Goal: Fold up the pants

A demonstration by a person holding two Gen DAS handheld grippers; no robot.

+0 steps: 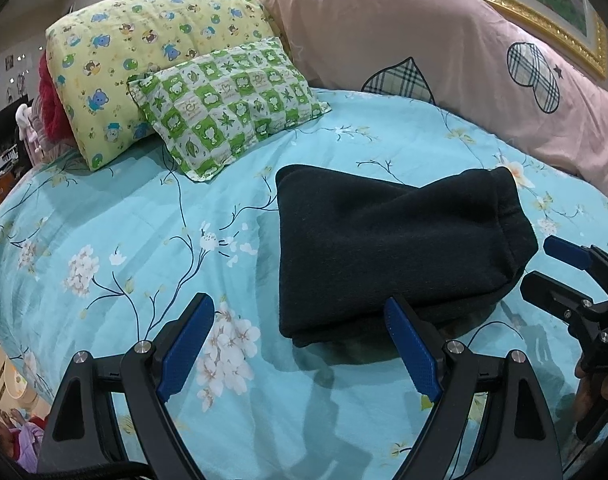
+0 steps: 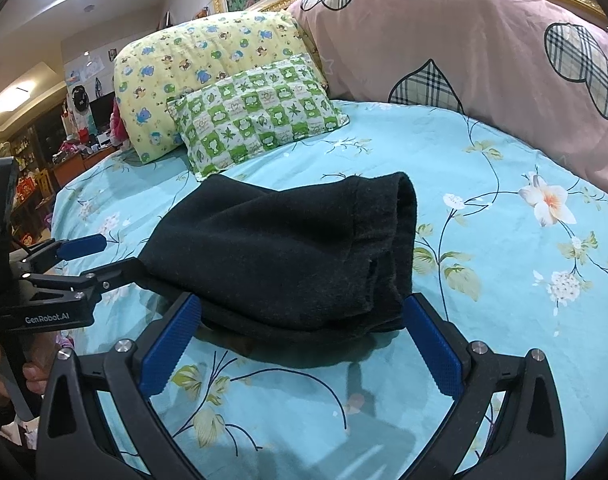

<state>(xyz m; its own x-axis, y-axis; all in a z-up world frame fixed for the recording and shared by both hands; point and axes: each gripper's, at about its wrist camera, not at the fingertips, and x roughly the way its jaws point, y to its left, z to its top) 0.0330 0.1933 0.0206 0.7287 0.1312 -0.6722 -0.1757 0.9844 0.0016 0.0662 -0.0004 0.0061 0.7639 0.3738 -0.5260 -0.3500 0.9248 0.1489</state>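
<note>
The black pants (image 1: 384, 248) lie folded into a compact stack on the blue floral bedspread (image 1: 123, 216); they also show in the right wrist view (image 2: 287, 248). My left gripper (image 1: 299, 320) is open and empty, just in front of the stack's near left corner, its right finger at the stack's near edge. My right gripper (image 2: 304, 312) is open and empty, its fingers spread just before the stack's near edge. The right gripper (image 1: 544, 262) shows at the right in the left wrist view, and the left gripper (image 2: 111, 252) at the left in the right wrist view.
A yellow bear-print pillow (image 1: 143, 60) and a green checked pillow (image 1: 231, 104) lie at the far left of the bed. A pink quilt with plaid hearts (image 1: 444, 60) runs along the back. A gold-framed flower picture (image 1: 552, 0) hangs behind. Shelves and clutter (image 2: 35, 160) stand past the bed's left edge.
</note>
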